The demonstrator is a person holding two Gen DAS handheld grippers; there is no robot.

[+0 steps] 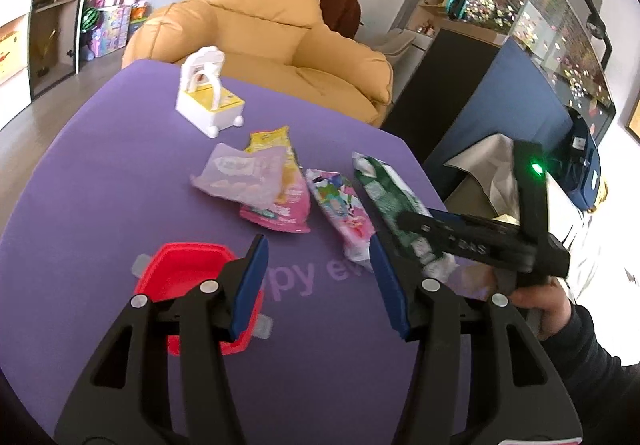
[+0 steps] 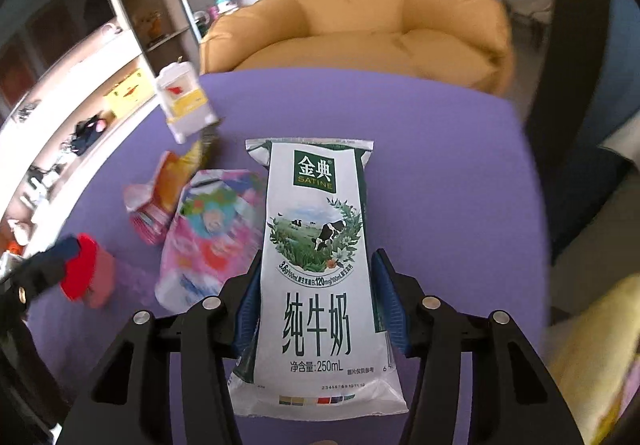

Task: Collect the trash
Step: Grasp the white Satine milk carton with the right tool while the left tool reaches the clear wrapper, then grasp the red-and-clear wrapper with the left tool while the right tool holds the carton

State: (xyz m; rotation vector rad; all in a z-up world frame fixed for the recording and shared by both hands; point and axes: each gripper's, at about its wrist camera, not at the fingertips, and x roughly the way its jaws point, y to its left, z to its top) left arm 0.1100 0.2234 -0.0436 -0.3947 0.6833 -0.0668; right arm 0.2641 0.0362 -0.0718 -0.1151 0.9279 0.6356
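milk pouch (image 2: 320, 265): flat on the purple table (image 2: 460, 185), between the right gripper's (image 2: 318, 309) blue pads, long axis running straight away from it toward the armchair (image 2: 360, 29).
right gripper: jaws straddle the pouch's lower half; whether the pads press yet, can't tell.
nearer hand: right; left gripper (image 1: 318, 287) open, empty, hanging beside the red tub (image 1: 188, 277).
other wrappers (image 1: 276, 181): left of the pouch.

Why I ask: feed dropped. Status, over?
Left hand-held gripper open, empty. Right hand-held gripper straddles milk pouch on table; grip unclear. Nothing blocking.
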